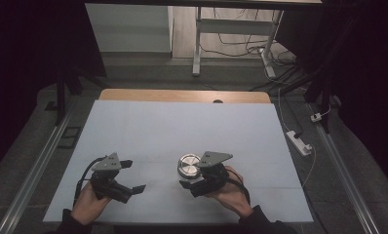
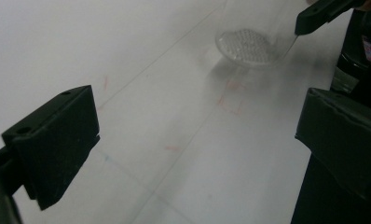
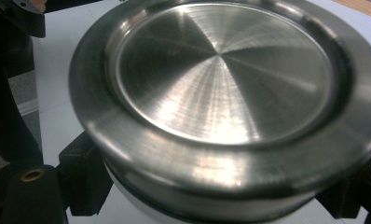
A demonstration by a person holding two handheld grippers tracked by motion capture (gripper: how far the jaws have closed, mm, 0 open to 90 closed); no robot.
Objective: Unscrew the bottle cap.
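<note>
**Slick jar, one-sided hold**

At left: left gripper [image 1: 133, 175] wide and holding nothing, over the white sheet [image 1: 182, 122], well apart from the jar. Risk on this side: coming in with the jaws this wide, clipping the clear wall and knocking the jar askew in the other grip.

Right of centre, near the front of the table: jar [image 1: 188, 166] with a steel lid [image 3: 221, 74], clamped in the right gripper [image 1: 192, 174], jaws drawn in tight on the body just under the lid's rim. Clear dimpled bottom seen in the left gripper view. Resting on the sheet or raised a little: cannot tell.

Likely trouble here:
- Smooth wall sliding or turning between the pads.
- With any twist on the lid, the whole jar spinning rather than the lid alone.
- A harder squeeze perhaps cracking the wall.
- A tilted hold letting the jar drop out below the rim.
</note>
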